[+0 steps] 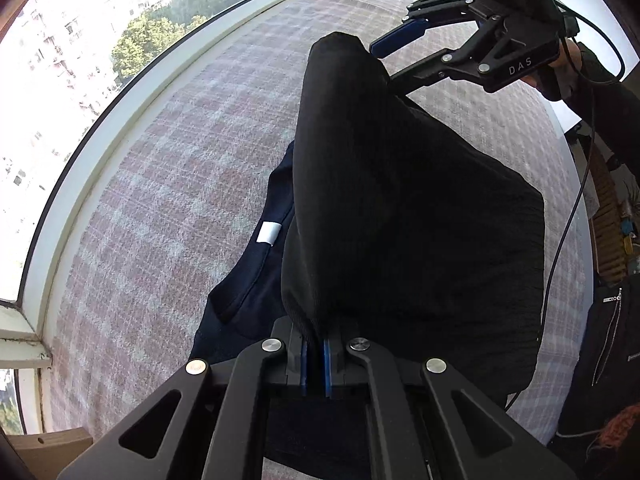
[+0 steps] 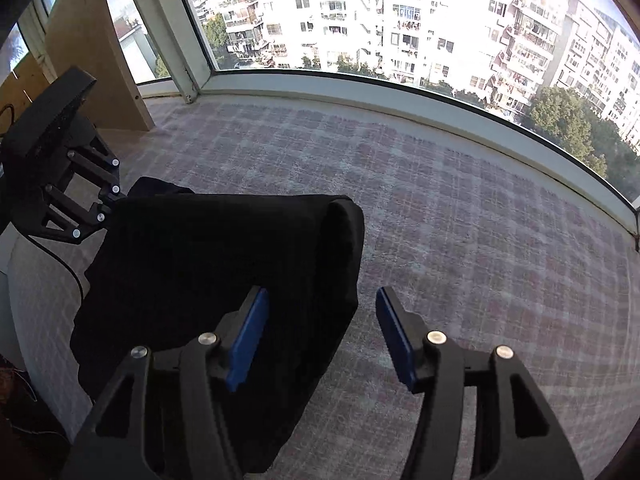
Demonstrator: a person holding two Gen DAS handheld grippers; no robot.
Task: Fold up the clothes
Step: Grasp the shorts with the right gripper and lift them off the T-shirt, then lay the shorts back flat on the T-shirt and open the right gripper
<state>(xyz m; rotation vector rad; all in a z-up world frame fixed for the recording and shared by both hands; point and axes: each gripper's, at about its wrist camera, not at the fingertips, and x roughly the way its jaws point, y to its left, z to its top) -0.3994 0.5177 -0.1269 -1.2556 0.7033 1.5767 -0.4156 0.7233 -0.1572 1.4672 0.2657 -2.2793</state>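
Note:
A black ribbed garment hangs folded over, lifted above the plaid-covered surface. My left gripper is shut on its near edge, the cloth pinched between the blue pads. My right gripper stands open at the garment's far end, one blue pad showing and the other finger running behind the cloth. In the right wrist view the right gripper is open, its left pad in front of the black garment, and nothing is pinched between the pads. A dark navy garment with a white label lies under the black one.
The plaid cover reaches a curved white window sill with glass beyond. A wooden panel stands at the left end. A black cable hangs from the right gripper. A person's hand grips its handle; clutter lies at the right edge.

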